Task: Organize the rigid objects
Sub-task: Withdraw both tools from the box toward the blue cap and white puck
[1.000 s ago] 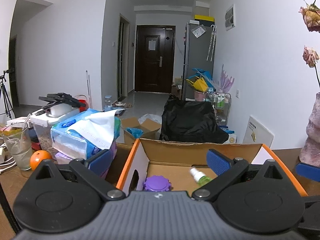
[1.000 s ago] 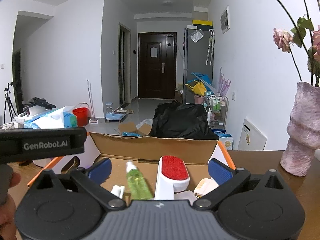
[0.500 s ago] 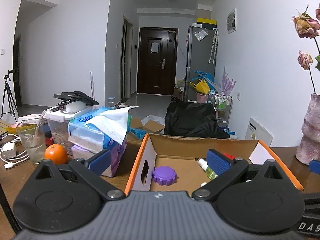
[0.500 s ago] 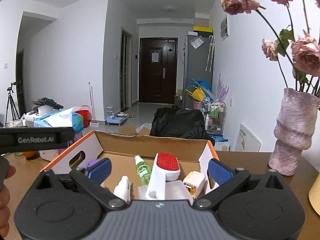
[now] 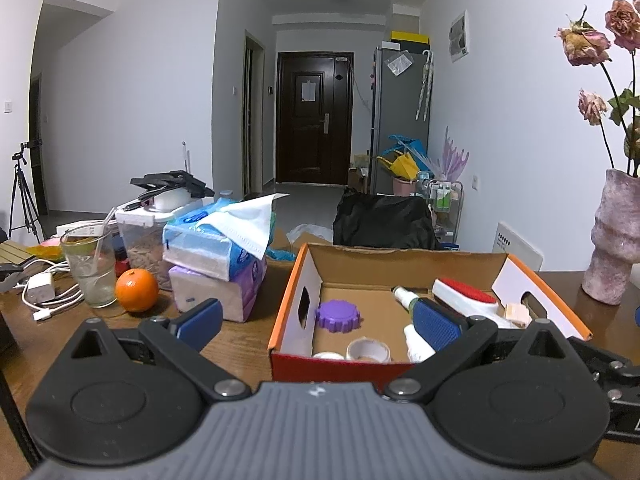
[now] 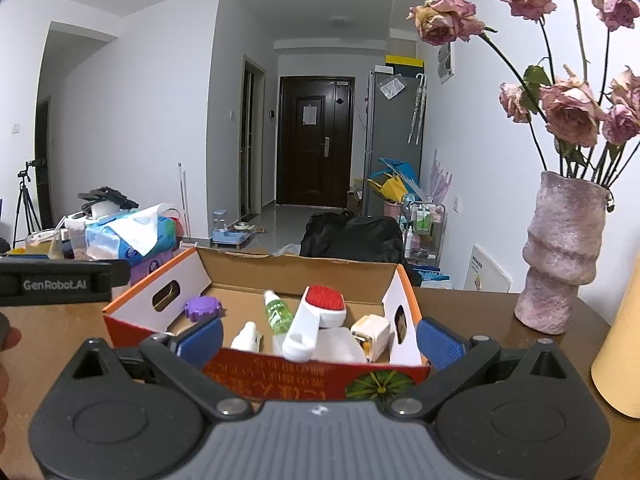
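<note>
An open cardboard box point(image 5: 296, 312) point(image 6: 160, 300) with orange rims stands on the brown table. Inside lie a purple gear-shaped lid point(image 5: 339, 315) point(image 6: 204, 307), a green spray bottle point(image 6: 276, 312), a white brush with a red pad point(image 5: 466, 295) point(image 6: 316, 320), a small white bottle point(image 6: 246, 336), a tape roll point(image 5: 368, 350) and a white-and-yellow block point(image 6: 370, 334). My left gripper point(image 5: 316, 322) is open and empty, in front of the box's near-left corner. My right gripper point(image 6: 318, 338) is open and empty, just before the box's front wall.
Left of the box sit stacked tissue packs point(image 5: 218, 256), an orange point(image 5: 137, 290), a glass with a straw point(image 5: 90, 266), a food container point(image 5: 140, 236) and white cables point(image 5: 44, 292). A pink vase of dried roses point(image 6: 560, 252) stands at the right, a yellow cylinder point(image 6: 620, 344) beside it.
Both grippers have pulled back and up from over the box, so more of the box and table shows. Both stay open and empty.
</note>
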A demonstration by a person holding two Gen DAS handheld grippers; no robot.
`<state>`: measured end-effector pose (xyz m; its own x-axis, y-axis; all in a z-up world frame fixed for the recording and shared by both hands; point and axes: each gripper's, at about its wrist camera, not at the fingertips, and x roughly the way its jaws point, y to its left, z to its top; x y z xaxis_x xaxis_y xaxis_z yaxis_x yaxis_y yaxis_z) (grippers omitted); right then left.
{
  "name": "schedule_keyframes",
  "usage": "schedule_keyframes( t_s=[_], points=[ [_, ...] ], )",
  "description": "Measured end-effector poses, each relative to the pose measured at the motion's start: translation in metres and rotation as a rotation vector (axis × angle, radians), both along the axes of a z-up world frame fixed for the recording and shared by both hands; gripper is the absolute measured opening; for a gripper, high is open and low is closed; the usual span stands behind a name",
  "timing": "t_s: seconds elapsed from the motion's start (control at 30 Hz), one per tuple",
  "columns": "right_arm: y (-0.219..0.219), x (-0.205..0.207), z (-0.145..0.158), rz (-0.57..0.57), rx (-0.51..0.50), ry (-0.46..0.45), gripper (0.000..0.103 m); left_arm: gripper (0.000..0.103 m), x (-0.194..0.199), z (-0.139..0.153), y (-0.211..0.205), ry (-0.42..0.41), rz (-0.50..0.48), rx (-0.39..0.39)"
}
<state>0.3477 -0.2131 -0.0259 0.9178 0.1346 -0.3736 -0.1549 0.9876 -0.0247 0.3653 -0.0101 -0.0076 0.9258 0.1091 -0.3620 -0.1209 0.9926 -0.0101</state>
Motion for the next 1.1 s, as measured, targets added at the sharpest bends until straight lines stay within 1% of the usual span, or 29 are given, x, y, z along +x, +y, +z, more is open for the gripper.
schedule_keyframes(
  t_s=[0.3, 0.63, 0.83, 0.97, 1.1],
  points=[
    [-0.008, -0.026, 0.000, -0.002, 0.001, 0.002, 0.103, 0.103, -0.023, -0.008, 0.002, 0.022, -0.002, 0.012],
    [-0.007, -0.049, -0.011, 0.010, -0.012, 0.033, 0.103, 0.103, -0.046, -0.016, 0.011, 0.051, 0.001, 0.013],
    [-0.005, -0.060, -0.018, 0.012, -0.021, 0.047, 0.103, 0.103, -0.057, -0.025, 0.015, 0.084, -0.004, 0.018],
    [-0.008, -0.061, -0.024, 0.009, -0.023, 0.069, 0.103, 0.103, -0.061, -0.034, 0.016, 0.115, -0.012, 0.026],
    [-0.010, -0.055, -0.036, 0.003, -0.024, 0.111, 0.103, 0.103, -0.060, -0.040, 0.017, 0.133, -0.014, 0.029]
  ],
)
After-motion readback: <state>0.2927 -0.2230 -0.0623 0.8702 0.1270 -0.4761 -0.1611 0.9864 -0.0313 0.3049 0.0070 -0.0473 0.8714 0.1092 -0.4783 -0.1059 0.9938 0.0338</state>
